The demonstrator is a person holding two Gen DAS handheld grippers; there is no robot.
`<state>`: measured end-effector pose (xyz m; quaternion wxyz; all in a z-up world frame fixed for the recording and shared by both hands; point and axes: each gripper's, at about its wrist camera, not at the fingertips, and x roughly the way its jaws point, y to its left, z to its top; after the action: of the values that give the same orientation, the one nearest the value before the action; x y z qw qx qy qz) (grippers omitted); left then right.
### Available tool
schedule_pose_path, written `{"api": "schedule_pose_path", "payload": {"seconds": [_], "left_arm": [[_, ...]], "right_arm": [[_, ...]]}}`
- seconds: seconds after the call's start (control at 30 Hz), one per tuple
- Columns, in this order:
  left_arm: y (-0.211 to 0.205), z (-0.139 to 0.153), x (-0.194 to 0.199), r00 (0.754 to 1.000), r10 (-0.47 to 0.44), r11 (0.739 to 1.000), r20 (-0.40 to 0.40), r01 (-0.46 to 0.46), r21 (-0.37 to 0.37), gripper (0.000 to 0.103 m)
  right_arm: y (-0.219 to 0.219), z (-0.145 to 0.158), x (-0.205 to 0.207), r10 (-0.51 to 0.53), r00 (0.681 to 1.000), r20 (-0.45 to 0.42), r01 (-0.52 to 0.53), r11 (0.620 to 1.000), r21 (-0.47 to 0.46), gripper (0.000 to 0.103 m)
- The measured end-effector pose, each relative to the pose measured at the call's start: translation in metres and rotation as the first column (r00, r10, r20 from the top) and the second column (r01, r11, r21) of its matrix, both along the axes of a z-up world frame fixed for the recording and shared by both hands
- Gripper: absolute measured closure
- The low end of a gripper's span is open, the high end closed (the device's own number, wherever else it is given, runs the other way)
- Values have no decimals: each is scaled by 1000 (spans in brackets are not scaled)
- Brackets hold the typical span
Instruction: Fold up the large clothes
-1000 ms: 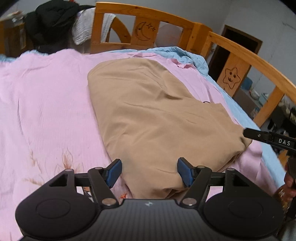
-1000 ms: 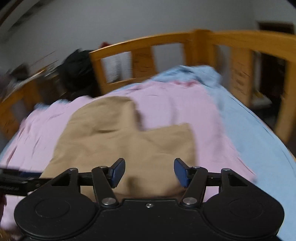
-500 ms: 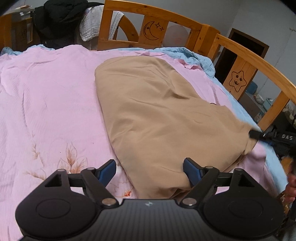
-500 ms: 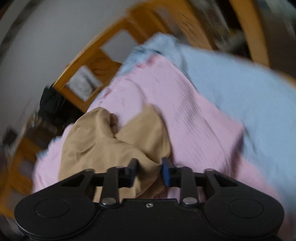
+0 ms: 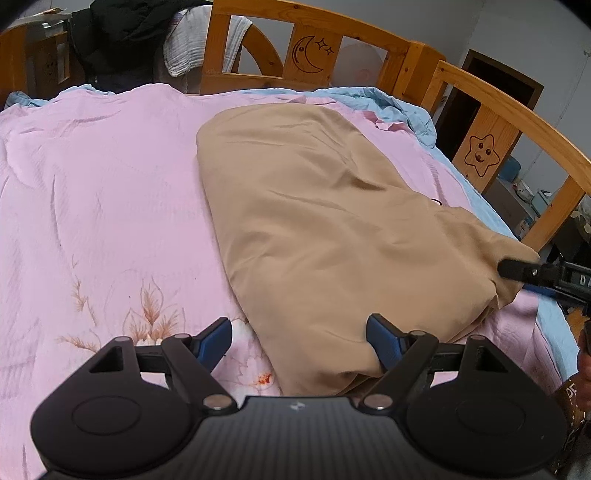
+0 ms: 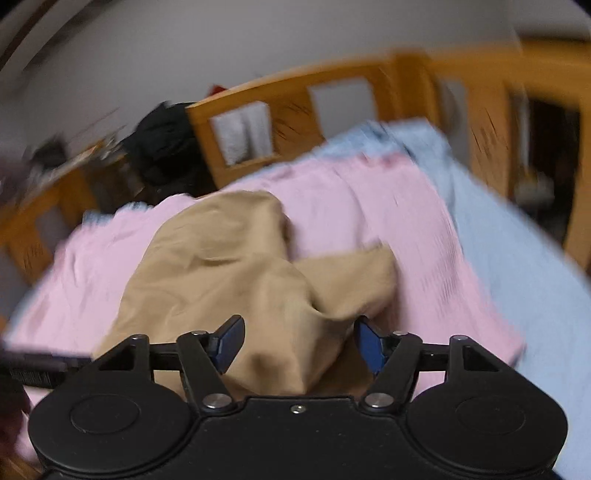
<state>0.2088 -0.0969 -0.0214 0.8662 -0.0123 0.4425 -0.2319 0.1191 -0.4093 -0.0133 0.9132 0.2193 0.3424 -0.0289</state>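
A large tan garment [image 5: 332, 229] lies folded on the pink quilt [image 5: 103, 192] of a bed. My left gripper [image 5: 299, 343] is open at the garment's near edge, with the cloth's corner between its blue fingertips. The right gripper shows in the left wrist view [image 5: 517, 271] at the garment's right corner. In the blurred right wrist view the right gripper [image 6: 299, 341] is open, with a bunched ridge of the tan garment [image 6: 258, 280] lying between its fingers.
A wooden bed rail [image 5: 314, 40] with moon and star cut-outs runs along the far and right sides. Dark clothes [image 5: 125, 33] and a white towel [image 5: 188, 48] hang over the far rail. A blue sheet [image 6: 517, 258] lies beyond the quilt's right edge.
My right gripper was shut on the tan garment half a second ago and now stands open, with the cloth bunched between its fingers. My left gripper has opened a little wider and moved slightly left.
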Motion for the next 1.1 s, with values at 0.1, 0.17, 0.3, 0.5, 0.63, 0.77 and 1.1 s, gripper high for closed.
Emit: {"api": "schedule_pose_path", "payload": {"seconds": [0.1, 0.17, 0.3, 0.5, 0.63, 0.77, 1.1], "left_arm": [[1, 0, 1, 1000, 4, 1000, -11, -4, -3, 19], [3, -1, 3, 1000, 8, 1000, -27, -9, -15, 19], [3, -2, 5, 999, 8, 1000, -36, -9, -23, 19], [4, -4, 5, 999, 16, 999, -44, -18, -44, 19], [4, -4, 4, 999, 22, 999, -45, -24, -48, 19], [4, -4, 4, 999, 23, 999, -45, -25, -48, 19], [6, -4, 4, 998, 26, 998, -49, -28, -52, 19]], "right_arm": [[-33, -17, -6, -73, 991, -115, 100, 965, 244, 34], [-46, -26, -12, -88, 985, -148, 139, 915, 379, 38], [-46, -38, -10, -46, 981, -189, 136, 856, 499, 41], [-37, -51, -4, -59, 980, -190, 147, 858, 492, 40], [-38, -48, -1, -100, 984, -146, 157, 874, 460, 41], [-22, -32, 3, -55, 996, -74, 76, 944, 321, 72], [13, -22, 11, 46, 998, -47, -42, 995, 91, 63]]}}
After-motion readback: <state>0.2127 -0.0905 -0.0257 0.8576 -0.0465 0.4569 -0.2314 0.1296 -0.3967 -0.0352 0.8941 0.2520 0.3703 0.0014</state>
